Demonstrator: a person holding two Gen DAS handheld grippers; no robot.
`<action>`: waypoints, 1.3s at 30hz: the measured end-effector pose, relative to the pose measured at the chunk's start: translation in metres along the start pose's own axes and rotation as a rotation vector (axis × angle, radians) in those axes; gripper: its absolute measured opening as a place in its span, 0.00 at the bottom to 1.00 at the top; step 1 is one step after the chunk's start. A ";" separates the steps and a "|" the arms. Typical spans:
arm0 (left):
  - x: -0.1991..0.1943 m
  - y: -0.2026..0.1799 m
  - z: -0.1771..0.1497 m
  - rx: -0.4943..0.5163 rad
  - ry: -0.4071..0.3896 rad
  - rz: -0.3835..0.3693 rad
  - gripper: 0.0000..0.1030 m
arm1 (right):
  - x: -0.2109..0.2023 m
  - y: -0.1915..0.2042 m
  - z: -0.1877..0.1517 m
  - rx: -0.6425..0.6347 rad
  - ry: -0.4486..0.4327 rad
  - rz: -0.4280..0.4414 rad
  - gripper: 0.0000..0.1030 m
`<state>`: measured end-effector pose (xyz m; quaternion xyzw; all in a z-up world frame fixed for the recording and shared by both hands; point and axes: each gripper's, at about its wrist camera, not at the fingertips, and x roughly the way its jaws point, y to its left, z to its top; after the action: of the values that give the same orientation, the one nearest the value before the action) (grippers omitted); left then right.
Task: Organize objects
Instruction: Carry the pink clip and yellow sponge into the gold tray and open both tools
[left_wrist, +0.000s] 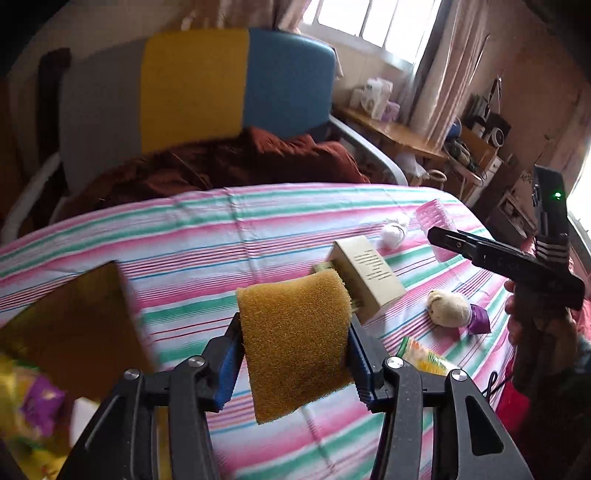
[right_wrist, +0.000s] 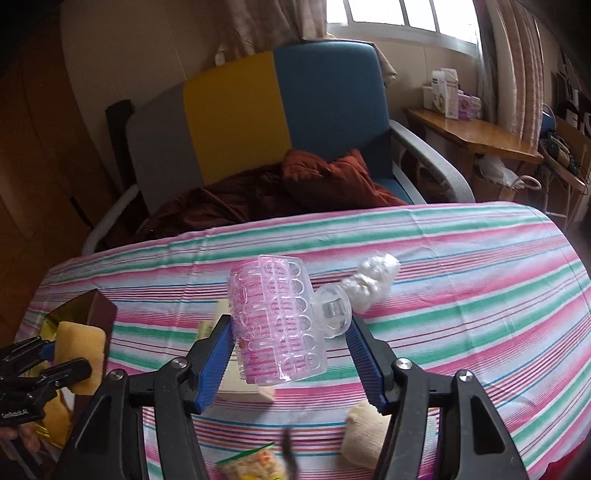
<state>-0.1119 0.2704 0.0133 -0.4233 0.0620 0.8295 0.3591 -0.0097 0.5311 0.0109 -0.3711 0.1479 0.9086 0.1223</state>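
My left gripper (left_wrist: 293, 332) is shut on a yellow sponge (left_wrist: 295, 339) and holds it above the striped bed (left_wrist: 221, 229). My right gripper (right_wrist: 290, 336) is shut on a clear pink plastic hair roller clip (right_wrist: 277, 321) and holds it above the bed. The right gripper also shows in the left wrist view (left_wrist: 436, 234) at the right, with the pink clip (left_wrist: 434, 218) at its tip. The left gripper with the sponge (right_wrist: 79, 350) shows at the left edge of the right wrist view, beside an open gold-lined box (right_wrist: 86, 310).
On the bed lie a cream box (left_wrist: 365, 277), a white fluffy ball (left_wrist: 393, 230), a small plush bear (left_wrist: 448, 308) and a snack packet (left_wrist: 424, 354). The gold box (left_wrist: 74, 325) stands at the left. An armchair (left_wrist: 192, 85) with a brown blanket (left_wrist: 221, 162) stands behind the bed.
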 end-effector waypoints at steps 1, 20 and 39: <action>-0.010 0.007 -0.003 -0.007 -0.012 0.010 0.51 | -0.003 0.006 0.000 -0.009 -0.002 0.007 0.60; -0.136 0.186 -0.111 -0.363 -0.137 0.274 0.52 | -0.007 0.232 -0.033 -0.293 0.125 0.311 0.60; -0.146 0.198 -0.138 -0.336 -0.171 0.419 0.90 | 0.052 0.343 -0.041 -0.313 0.200 0.308 0.73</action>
<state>-0.0933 -0.0102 -0.0052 -0.3836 -0.0208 0.9169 0.1085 -0.1330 0.2045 0.0069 -0.4468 0.0716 0.8870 -0.0921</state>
